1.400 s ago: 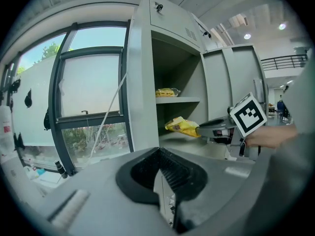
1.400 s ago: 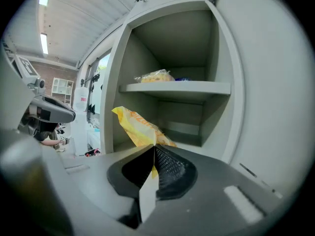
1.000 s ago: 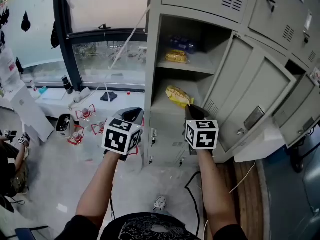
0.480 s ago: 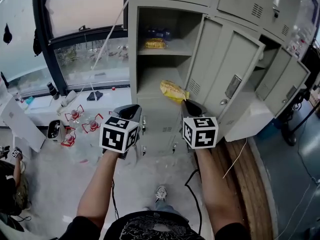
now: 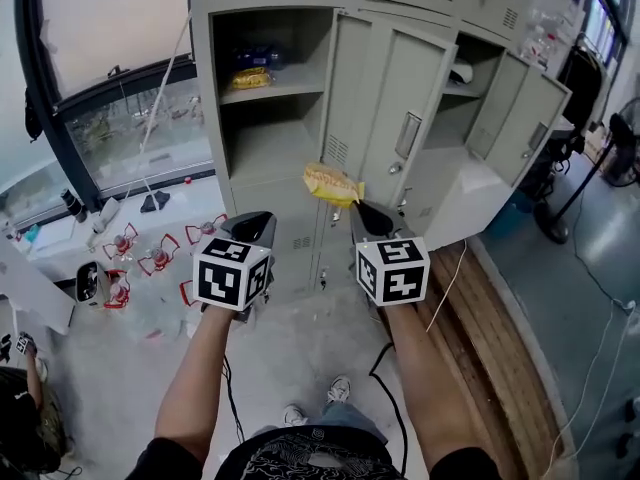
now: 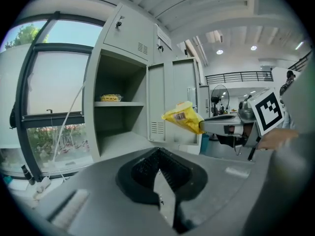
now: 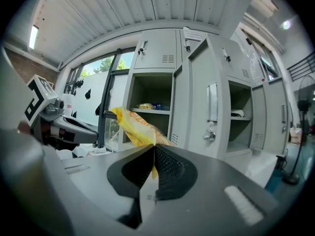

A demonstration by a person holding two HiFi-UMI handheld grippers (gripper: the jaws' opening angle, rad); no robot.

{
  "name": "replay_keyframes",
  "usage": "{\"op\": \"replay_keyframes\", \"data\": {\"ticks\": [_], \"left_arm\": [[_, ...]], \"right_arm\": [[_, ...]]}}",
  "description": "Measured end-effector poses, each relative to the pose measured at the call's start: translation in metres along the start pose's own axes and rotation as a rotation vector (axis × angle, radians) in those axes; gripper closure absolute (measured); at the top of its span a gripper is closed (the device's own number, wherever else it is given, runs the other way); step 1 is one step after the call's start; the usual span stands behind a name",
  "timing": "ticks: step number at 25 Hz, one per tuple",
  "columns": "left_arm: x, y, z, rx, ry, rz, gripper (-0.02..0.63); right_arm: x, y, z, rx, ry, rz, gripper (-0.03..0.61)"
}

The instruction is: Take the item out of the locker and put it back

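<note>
A yellow snack bag (image 5: 331, 185) hangs in the air in front of the open grey locker (image 5: 275, 138); my right gripper (image 5: 362, 211) is shut on its edge. In the right gripper view the yellow snack bag (image 7: 138, 128) sticks up from the closed jaws. My left gripper (image 5: 257, 225) is shut and holds nothing; it hovers to the left at the same height. From the left gripper view the yellow snack bag (image 6: 183, 118) shows at the tip of the right gripper (image 6: 204, 127). The locker's lower shelf (image 5: 268, 154) is bare. Another yellow packet (image 5: 250, 78) lies on the upper shelf.
The locker door (image 5: 390, 118) stands open to the right, beside further open lockers (image 5: 480, 98). Red wire items (image 5: 140, 253) and a small bin (image 5: 90, 283) lie on the floor at left, by a window (image 5: 120, 128). A cable (image 5: 385, 368) runs along the floor by wooden boards (image 5: 500, 368).
The snack bag has come out of the locker's lower shelf in my right gripper. Both grippers have drawn back from the locker, and the view has swung right.
</note>
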State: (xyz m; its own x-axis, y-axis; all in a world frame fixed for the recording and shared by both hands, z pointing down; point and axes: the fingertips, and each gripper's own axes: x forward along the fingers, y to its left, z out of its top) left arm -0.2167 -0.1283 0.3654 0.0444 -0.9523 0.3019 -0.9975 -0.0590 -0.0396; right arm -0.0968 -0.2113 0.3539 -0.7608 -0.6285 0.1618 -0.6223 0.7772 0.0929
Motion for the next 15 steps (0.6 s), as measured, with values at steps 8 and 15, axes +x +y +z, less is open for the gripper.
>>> {"op": "replay_keyframes", "data": {"ticks": [8, 15], "left_arm": [[0.021, -0.050, 0.009, 0.032, 0.003, -0.082, 0.614], [0.041, -0.106, 0.023, 0.056, -0.002, -0.108, 0.614]], "right_arm": [[-0.045, -0.030, -0.001, 0.009, -0.031, -0.047, 0.552], [-0.087, -0.065, 0.000, 0.008, -0.071, -0.056, 0.552]]}}
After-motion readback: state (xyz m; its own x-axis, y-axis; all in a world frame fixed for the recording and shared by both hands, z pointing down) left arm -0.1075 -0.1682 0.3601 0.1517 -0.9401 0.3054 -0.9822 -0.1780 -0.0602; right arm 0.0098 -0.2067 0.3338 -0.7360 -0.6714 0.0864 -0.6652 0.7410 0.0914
